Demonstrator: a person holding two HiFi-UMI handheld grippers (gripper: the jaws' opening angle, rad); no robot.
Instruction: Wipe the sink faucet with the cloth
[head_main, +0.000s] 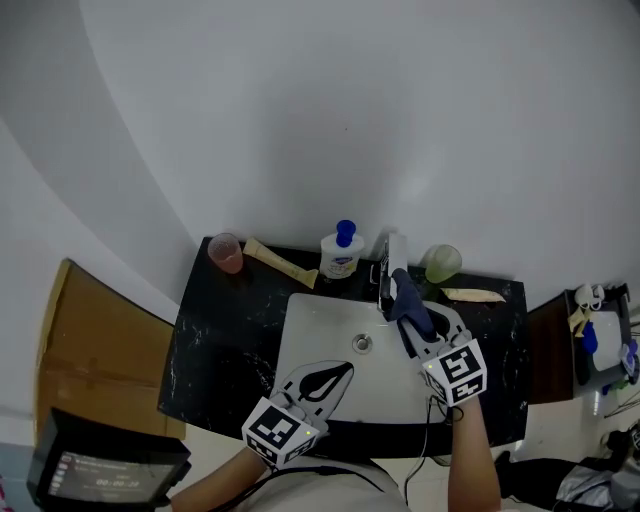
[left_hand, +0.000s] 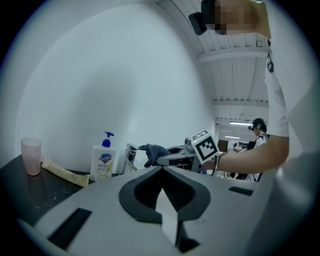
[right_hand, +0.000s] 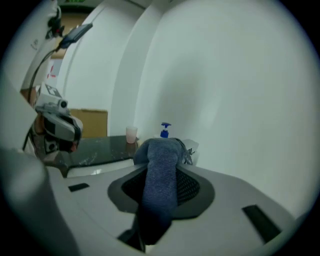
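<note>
Chrome sink faucet (head_main: 394, 258), upright at the back rim of the white sink (head_main: 320, 330), is faced closely by the right tool (head_main: 415, 322) clamped on a dark blue cloth (head_main: 403, 295); the closed, empty left tool (head_main: 340, 372) is held farther off.

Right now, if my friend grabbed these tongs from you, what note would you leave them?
Left tongs: shut, empty, held over the front of the white sink.
Right tongs: shut on the blue cloth, with its free end at the faucet.
Done: the cloth is gripped and brought to the faucet. How much has been wiped can't be told.
Left: rub the cloth along the faucet.
</note>
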